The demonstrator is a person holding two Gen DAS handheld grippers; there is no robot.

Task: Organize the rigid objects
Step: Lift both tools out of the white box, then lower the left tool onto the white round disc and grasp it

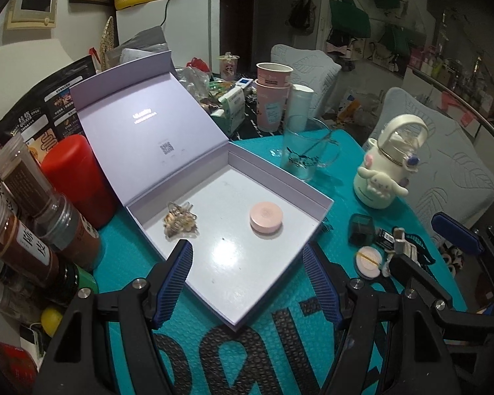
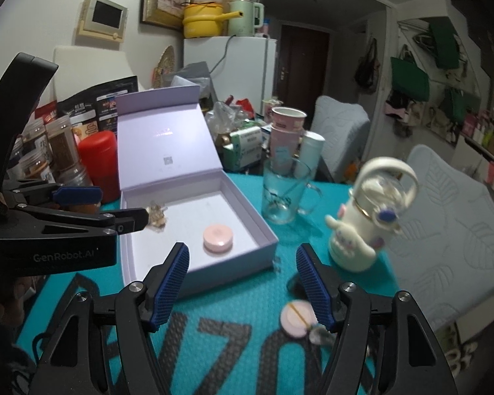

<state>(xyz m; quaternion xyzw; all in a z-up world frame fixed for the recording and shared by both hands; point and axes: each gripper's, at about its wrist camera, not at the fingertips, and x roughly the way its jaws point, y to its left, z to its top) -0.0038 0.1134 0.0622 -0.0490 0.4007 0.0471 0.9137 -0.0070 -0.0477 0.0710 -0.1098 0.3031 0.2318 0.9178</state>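
- Lilac box (image 1: pixel 313 194), lid up, on table (image 1: pixel 273 345): holds pink round case (image 1: pixel 266 220) and hair claw (image 1: pixel 180 222)
- Left gripper (image 1: pixel 248 276): spread, empty, near box's front edge
- Right gripper (image 2: pixel 242 283): spread, empty; powder puff (image 2: pixel 298 319) beside its right finger

Lilac box (image 1: pixel 313 194); pink round case (image 1: pixel 266 220); teal mat (image 1: pixel 280 335), black lettering; red canister (image 1: pixel 75 177).

The box (image 1: pixel 313 194) lies open from above, its floor bare around the clip (image 1: pixel 180 223) and pink case (image 1: pixel 266 220), while its raised lid (image 1: pixel 141 121), the jars (image 1: pixel 33 217) and the glass (image 1: pixel 304 151) hem it in.
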